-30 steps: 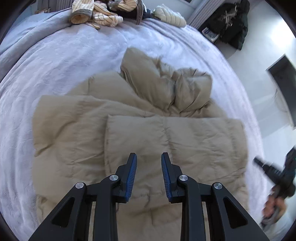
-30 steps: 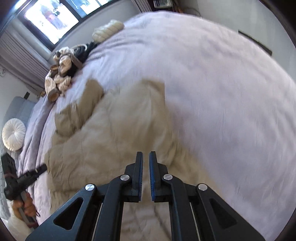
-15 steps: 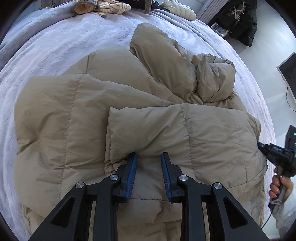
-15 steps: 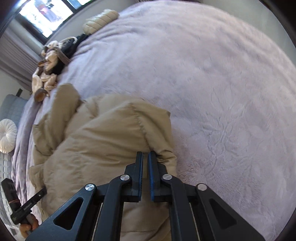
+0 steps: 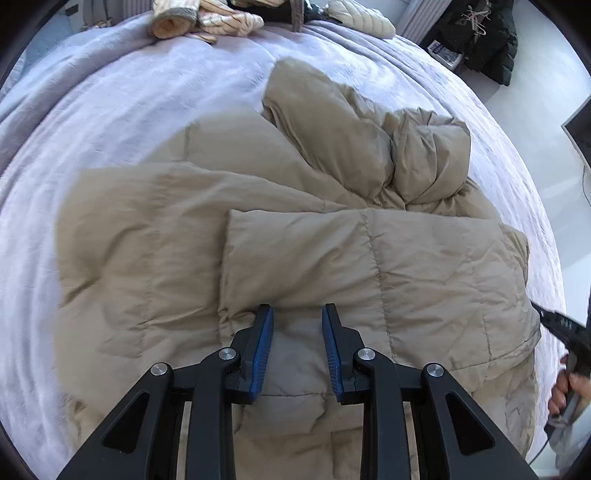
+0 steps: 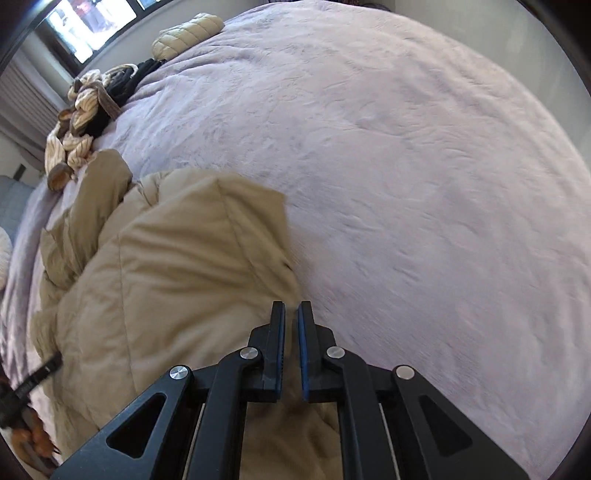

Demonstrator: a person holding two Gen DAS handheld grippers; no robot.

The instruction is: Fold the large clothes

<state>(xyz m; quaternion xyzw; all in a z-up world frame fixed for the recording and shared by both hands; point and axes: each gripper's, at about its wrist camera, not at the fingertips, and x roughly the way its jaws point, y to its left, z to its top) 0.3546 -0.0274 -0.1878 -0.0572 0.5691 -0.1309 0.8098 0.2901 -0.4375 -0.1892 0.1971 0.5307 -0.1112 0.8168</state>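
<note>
A tan puffer jacket (image 5: 332, 258) lies spread on the lavender bed cover (image 5: 110, 110), one padded panel folded across its middle and a sleeve bunched at the back. My left gripper (image 5: 297, 314) hovers over the near edge of that panel, jaws apart, nothing pinched between them. In the right wrist view the jacket (image 6: 166, 277) fills the lower left. My right gripper (image 6: 291, 310) is shut with nothing in it, tips at the jacket's right edge where it meets the bed cover (image 6: 406, 147). The right gripper (image 5: 561, 325) also shows at the left wrist view's right rim, held by a hand (image 5: 565, 391).
A pile of striped and dark clothes (image 5: 207, 22) and a cream quilted garment (image 5: 358, 20) lie at the far edge of the bed. A dark coat (image 5: 484, 37) hangs beyond the bed. To the right of the jacket the bed cover stretches wide.
My right gripper has come down and across to the jacket's right edge, still shut. The left gripper dipped closer to the jacket, then eased back a little.
</note>
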